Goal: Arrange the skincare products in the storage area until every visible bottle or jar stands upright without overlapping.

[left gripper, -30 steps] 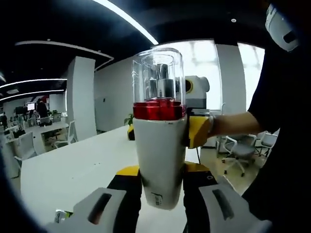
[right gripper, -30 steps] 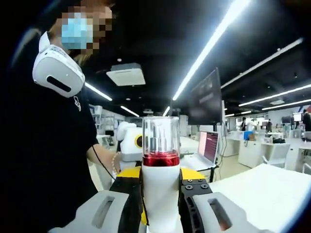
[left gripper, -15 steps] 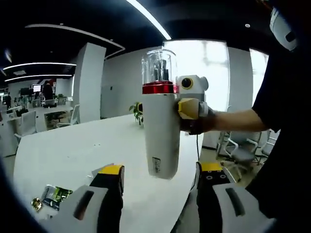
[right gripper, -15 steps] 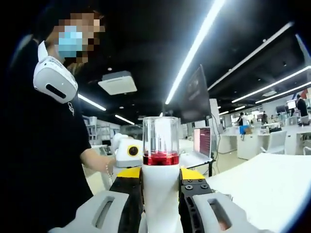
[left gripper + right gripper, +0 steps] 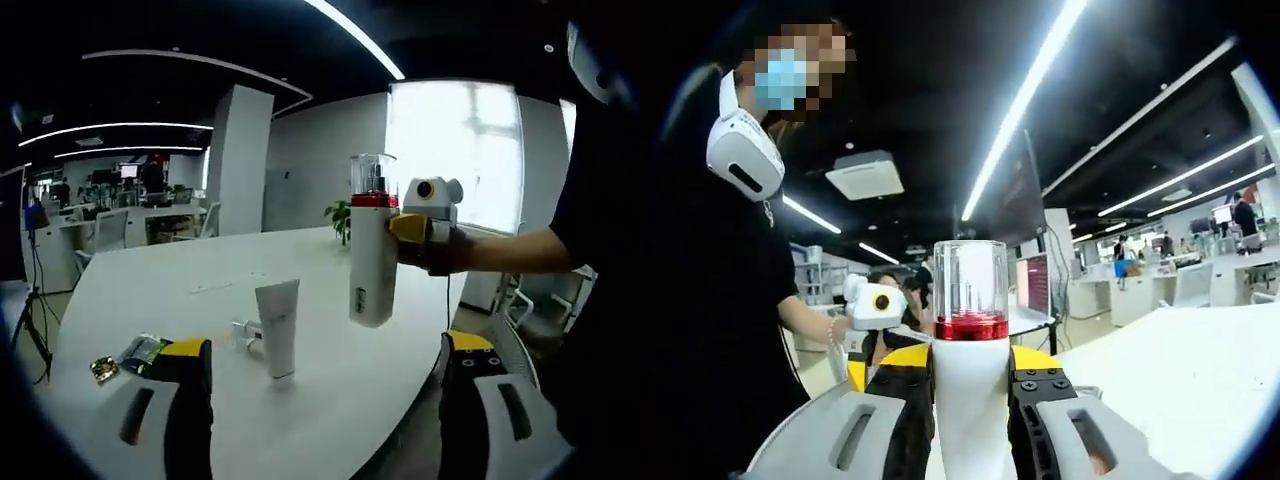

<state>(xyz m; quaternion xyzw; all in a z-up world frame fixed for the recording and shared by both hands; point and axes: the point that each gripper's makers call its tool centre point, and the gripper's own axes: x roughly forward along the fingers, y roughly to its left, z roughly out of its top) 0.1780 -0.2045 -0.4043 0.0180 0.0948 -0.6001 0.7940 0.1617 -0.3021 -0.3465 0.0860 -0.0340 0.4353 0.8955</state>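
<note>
**White bottle aloft, tube already standing**

White and tall, with a red collar and a clear plastic cap, the pump bottle [image 5: 971, 340] sits clamped between the jaws of the right hand-held gripper [image 5: 971, 405] at the lower centre of the right gripper view. In the left gripper view the same bottle [image 5: 373, 245] hangs upright in the air right of centre, above the near edge of the white rounded worktop [image 5: 150, 320], with the right hand-held gripper [image 5: 412, 228] gripping it from the side. It is not set down yet.

The left hand-held gripper [image 5: 325, 400] stands released, its two yellow-tipped jaws spread wide at the bottom of its view with nothing between them.

On the worktop a white squeeze tube [image 5: 278, 328] stands on its cap, upright, near the middle of the left gripper view. Just behind it lies a small white item [image 5: 243, 330], too small to make out. Toward the lower left lie a green-printed sachet [image 5: 143, 351] and a small gold-coloured piece [image 5: 101, 369], flat on the surface.

By my reckoning the job is partway along: one tube is up, the bottle has to be stood on the worktop apart from the tube, and the small item behind the tube may need righting too.
</note>
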